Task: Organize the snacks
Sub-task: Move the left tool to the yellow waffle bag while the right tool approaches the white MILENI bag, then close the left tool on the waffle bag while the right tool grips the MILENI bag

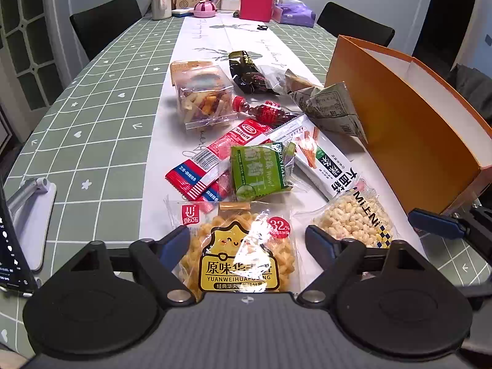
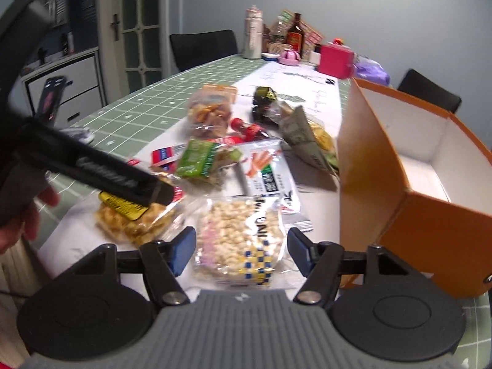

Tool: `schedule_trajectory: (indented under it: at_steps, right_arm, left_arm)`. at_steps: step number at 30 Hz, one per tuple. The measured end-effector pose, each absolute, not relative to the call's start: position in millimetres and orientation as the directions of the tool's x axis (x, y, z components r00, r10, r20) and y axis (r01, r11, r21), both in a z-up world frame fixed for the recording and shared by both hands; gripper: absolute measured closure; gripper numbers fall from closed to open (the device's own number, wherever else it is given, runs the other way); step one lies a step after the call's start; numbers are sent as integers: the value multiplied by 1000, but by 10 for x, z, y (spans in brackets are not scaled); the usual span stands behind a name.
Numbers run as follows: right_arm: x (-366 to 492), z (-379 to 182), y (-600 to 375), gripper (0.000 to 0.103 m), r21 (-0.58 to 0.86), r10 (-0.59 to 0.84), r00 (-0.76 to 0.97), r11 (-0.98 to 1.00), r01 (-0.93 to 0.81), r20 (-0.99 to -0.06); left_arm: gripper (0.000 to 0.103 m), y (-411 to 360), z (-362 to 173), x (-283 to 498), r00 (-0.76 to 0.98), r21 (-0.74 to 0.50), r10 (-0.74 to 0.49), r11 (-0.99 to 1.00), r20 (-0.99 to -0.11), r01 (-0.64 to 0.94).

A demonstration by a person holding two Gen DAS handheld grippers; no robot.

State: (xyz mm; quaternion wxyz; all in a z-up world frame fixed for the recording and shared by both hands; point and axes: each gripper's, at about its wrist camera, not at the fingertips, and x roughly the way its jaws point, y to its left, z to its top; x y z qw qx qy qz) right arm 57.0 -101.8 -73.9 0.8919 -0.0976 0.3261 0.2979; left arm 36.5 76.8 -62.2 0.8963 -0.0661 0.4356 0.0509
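Observation:
Several snack packets lie on the white table runner [image 1: 196, 61]. My left gripper [image 1: 247, 240] is open, its jaws on either side of a yellow waffle packet [image 1: 246, 255], which also shows in the right wrist view [image 2: 135, 224]. My right gripper [image 2: 241, 252] is open around a puffed rice packet [image 2: 240, 233], seen too in the left wrist view [image 1: 353, 218]. Its blue fingertip [image 1: 436, 220] shows at the left view's right edge. Behind lie a green packet [image 1: 259, 169], a red stick packet [image 1: 215, 160] and a white stick packet [image 1: 323, 156]. An orange box [image 2: 415, 166] stands open and empty at the right.
A clear bag of mixed crackers [image 1: 203, 98], a dark packet [image 1: 246, 70], a small red bottle [image 1: 264, 110] and a printed triangular pack [image 1: 332, 107] lie farther back. Bottles and a pink box [image 1: 256, 3] crowd the far end. A phone stand [image 1: 33, 209] is at left. Black chairs flank the table.

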Motion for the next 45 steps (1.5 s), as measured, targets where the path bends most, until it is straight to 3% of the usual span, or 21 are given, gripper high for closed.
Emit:
schedule_trajectory:
  at_steps: [7,10,14,38,45]
  right_arm:
    - [672,-843,-1082,26,83,489,595,812,-578,-638]
    - [665,-872,-1086,18,88,504,585,800,-594,-635]
    - [661,-931,-1078,15,86,508,570,790,-607,-646]
    - [677,-1091,-1030,20,58,476,554,791,-608,-683]
    - [715,-1052,-1012,26,54,454,531,794,-606,-716]
  left_arm:
    - [11,676,-644,347,630,-45,46,991,-775,-127]
    - [7,627,-675,355,632,-27,48,994,-774,-109]
    - [2,544,-744,378,625,31,74,996,-777,-81]
    - [0,561,-979,403,616,77,99,995,-782,-62]
    - [11,469,-918,412,596,130,120,991,-794,-26]
